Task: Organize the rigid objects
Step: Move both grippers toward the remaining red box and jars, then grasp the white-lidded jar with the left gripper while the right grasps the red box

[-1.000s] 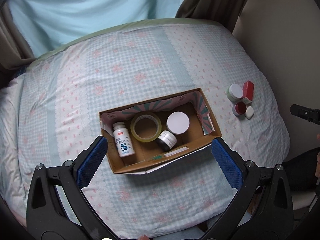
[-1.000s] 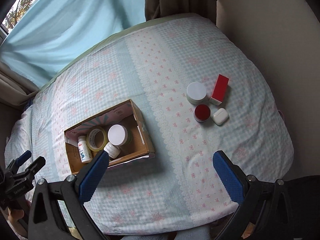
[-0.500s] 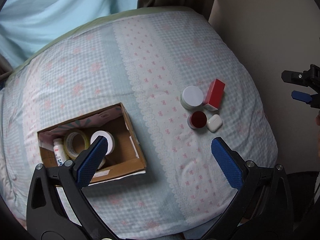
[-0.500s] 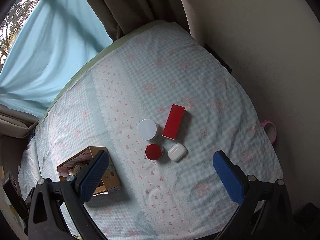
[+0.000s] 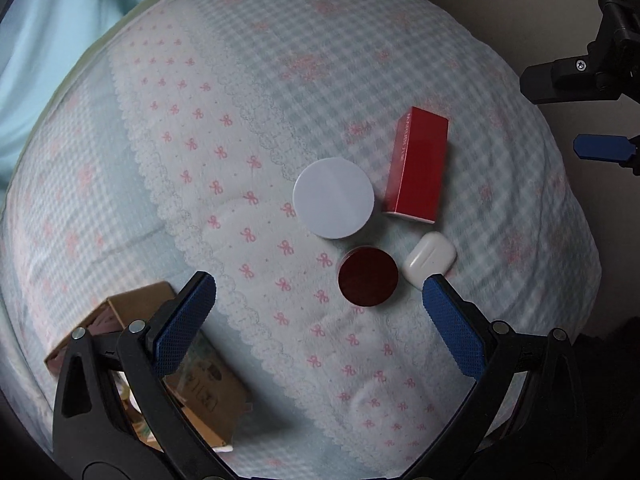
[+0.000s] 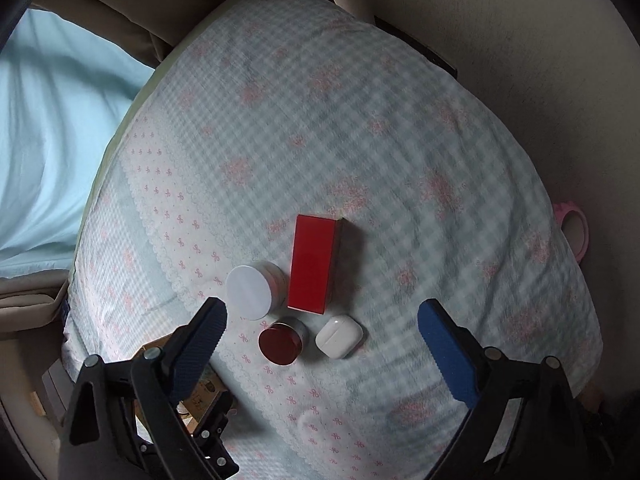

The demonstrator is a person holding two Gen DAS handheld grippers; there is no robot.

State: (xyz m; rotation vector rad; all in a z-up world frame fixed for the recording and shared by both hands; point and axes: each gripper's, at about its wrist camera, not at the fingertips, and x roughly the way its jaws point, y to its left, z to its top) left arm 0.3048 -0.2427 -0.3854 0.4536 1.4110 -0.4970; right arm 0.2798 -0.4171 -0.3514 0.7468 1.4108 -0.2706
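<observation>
Left tongs and right tongs: both spread, empty; red-lidded jar lies between left fingertips.

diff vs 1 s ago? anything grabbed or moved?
Both tools swung right, away from the box toward the loose group: white jar, red carton, red-lidded jar, earbud case. Left tool and right tool are open and empty, as before. Nothing grabbed; the four items and box lie unchanged.
</observation>
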